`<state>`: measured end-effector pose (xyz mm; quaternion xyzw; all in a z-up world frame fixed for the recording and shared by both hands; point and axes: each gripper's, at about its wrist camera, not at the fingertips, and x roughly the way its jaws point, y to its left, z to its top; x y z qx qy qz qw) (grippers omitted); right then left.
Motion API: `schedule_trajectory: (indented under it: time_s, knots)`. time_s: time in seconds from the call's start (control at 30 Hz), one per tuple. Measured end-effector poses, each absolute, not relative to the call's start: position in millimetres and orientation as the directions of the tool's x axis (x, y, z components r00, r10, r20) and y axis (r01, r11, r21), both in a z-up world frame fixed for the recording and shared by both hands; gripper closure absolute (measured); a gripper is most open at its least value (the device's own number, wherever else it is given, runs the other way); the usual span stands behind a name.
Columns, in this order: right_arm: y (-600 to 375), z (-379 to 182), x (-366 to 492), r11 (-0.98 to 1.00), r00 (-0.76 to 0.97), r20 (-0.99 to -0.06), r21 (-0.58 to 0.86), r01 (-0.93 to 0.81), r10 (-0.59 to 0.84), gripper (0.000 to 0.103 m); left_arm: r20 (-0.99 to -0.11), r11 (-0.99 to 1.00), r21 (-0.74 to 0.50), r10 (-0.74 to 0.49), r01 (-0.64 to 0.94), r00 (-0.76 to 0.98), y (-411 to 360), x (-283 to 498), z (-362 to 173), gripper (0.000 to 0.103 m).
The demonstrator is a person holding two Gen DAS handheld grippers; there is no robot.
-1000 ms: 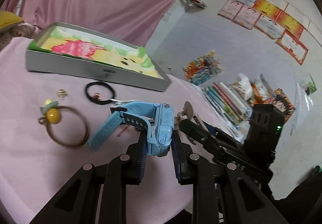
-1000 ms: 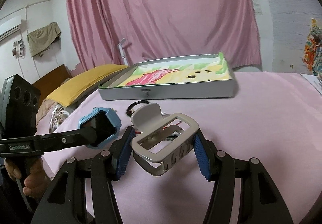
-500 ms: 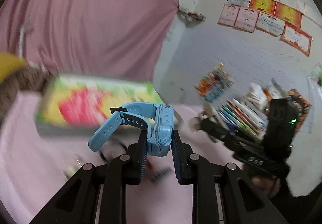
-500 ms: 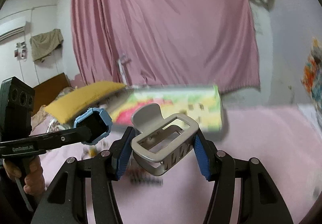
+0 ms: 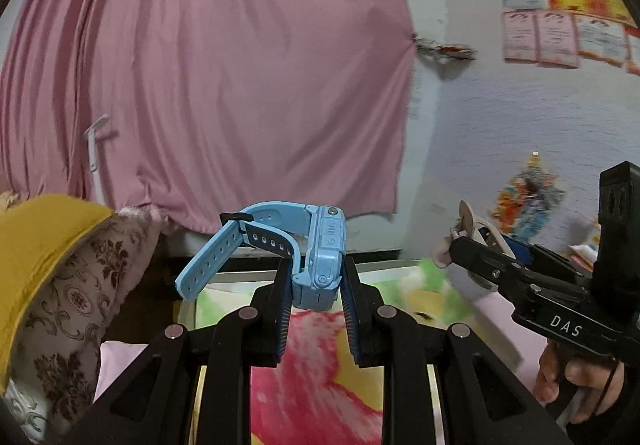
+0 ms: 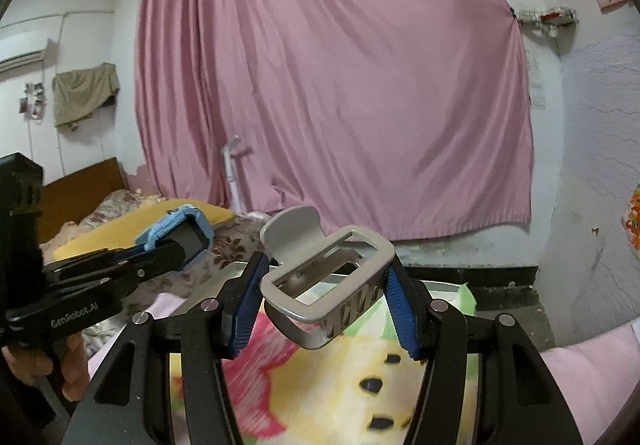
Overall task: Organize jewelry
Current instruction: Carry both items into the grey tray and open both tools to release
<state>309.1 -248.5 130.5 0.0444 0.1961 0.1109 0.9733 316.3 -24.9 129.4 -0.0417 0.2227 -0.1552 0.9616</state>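
Note:
My left gripper (image 5: 316, 287) is shut on a light blue smartwatch (image 5: 320, 261), its strap hanging to the left. It hovers over the open box with a colourful cartoon lining (image 5: 320, 385). My right gripper (image 6: 324, 297) is shut on a grey hair claw clip (image 6: 328, 277), also above the box's lining (image 6: 360, 385). The right gripper with the clip also shows in the left wrist view (image 5: 476, 245). The left gripper with the watch also shows in the right wrist view (image 6: 176, 241).
A pink curtain (image 5: 200, 65) hangs behind. A yellow and brown patterned pillow (image 5: 60, 285) lies left of the box. Pink bedding (image 6: 592, 373) lies to the right. The other small items on the bed are out of view.
Both grippers have lifted and moved forward from the pink bedding to above the open box, each still holding its item. The hair ties and beads on the bed have left the view.

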Motion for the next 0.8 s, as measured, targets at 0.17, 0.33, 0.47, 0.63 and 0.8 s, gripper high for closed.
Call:
schedule_trajectory:
  time_s: [0.17, 0.33, 0.47, 0.63, 0.8]
  knots:
    - [-243, 104, 365, 0.969, 0.844, -0.481, 0.178, -0.172, 0.238, 0.051, -0.498, 0.959, -0.174, -0.283, 0.225, 0.820, -21, 353, 108, 0.081]
    - [-239, 78, 398, 0.970, 0.767, -0.595, 0.180, -0.165, 0.241, 0.051, -0.625, 0.960, -0.208, -0.277, 0.186, 0.730, -21, 385, 86, 0.081]
    - [-239, 58, 422, 0.965, 0.668, -0.697, 0.198, -0.171, 0.261, 0.051, -0.710, 0.963, -0.213, -0.269, 0.166, 0.651, -23, 400, 69, 0.081]
    - [-239, 44, 437, 0.966, 0.580, -0.774, 0.175, -0.191, 0.254, 0.051, -0.789, 0.966, -0.208, -0.258, 0.152, 0.557, -27, 413, 53, 0.081]
    - [-236, 32, 436, 0.966, 0.529, -0.813, 0.160, -0.202, 0.245, 0.051, -0.819, 0.968, -0.188, -0.247, 0.164, 0.518, -31, 417, 45, 0.078]
